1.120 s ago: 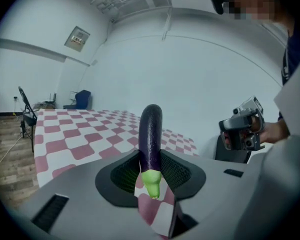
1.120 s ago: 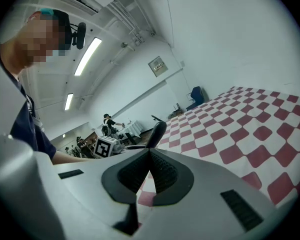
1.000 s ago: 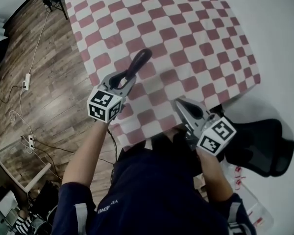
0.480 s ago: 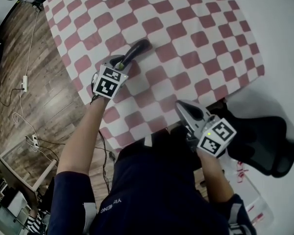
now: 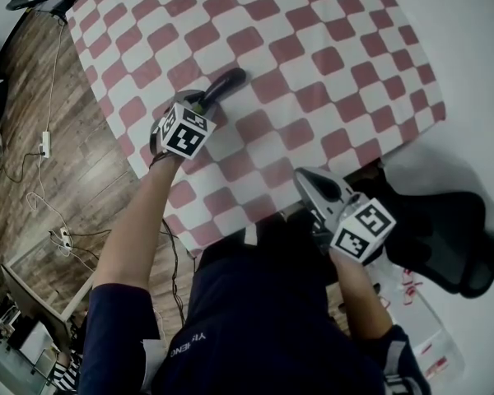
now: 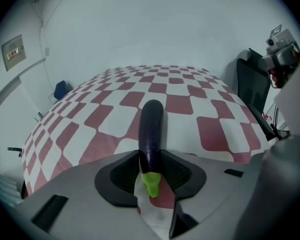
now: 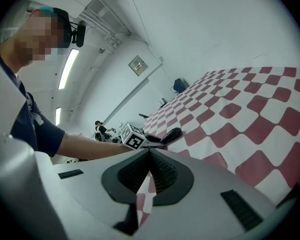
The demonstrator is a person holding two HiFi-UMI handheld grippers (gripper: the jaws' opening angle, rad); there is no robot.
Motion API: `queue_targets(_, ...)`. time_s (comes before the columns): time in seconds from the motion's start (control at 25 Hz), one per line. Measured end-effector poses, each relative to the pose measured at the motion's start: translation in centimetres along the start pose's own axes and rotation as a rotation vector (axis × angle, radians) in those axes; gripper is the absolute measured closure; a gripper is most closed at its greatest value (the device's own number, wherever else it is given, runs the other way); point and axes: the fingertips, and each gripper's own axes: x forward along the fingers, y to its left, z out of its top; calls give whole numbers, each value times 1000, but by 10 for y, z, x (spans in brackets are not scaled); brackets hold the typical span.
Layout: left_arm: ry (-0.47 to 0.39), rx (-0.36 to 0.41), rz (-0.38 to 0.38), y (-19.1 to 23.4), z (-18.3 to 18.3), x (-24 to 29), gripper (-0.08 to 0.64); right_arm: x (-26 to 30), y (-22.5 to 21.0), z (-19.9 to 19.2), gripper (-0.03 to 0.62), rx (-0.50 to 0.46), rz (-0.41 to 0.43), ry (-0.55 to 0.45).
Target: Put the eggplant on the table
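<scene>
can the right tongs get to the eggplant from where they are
Probably yes: the checkered table between the right tongs and the eggplant is bare. But the left tongs clamp its stem end, leaving only the dark tip free.

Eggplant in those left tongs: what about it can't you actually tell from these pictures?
- Whether it touches the checkered cloth: in the left gripper view the eggplant hides its own underside.
- Its stem end, head view: mostly covered by the left tongs.
- Its shape, right gripper view: small and far, partly behind the marker cube.
</scene>
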Motion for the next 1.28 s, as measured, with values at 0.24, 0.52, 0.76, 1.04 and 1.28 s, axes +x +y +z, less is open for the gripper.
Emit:
queue_targets(0.24, -30, -16, 8, -1, 5, -5, 353, 1, 5, -1, 581, -11, 9, 5)
queue_targets(0.52, -128, -38, 38, -3, 15, -48, 337, 16, 34, 4, 581, -80, 53, 10)
queue_targets(0.76, -301, -160, 48, -10, 13, -126, 411, 26, 67, 13, 581, -156, 78, 12)
queue_targets(1.04, -526, -301, -24, -44, 5, -220, 515, 28, 106, 24, 581, -286, 93, 17)
queue_targets(1.28, -659, -460, -97, -75, -23, -269, 525, 31, 143, 30, 582, -382, 91, 20)
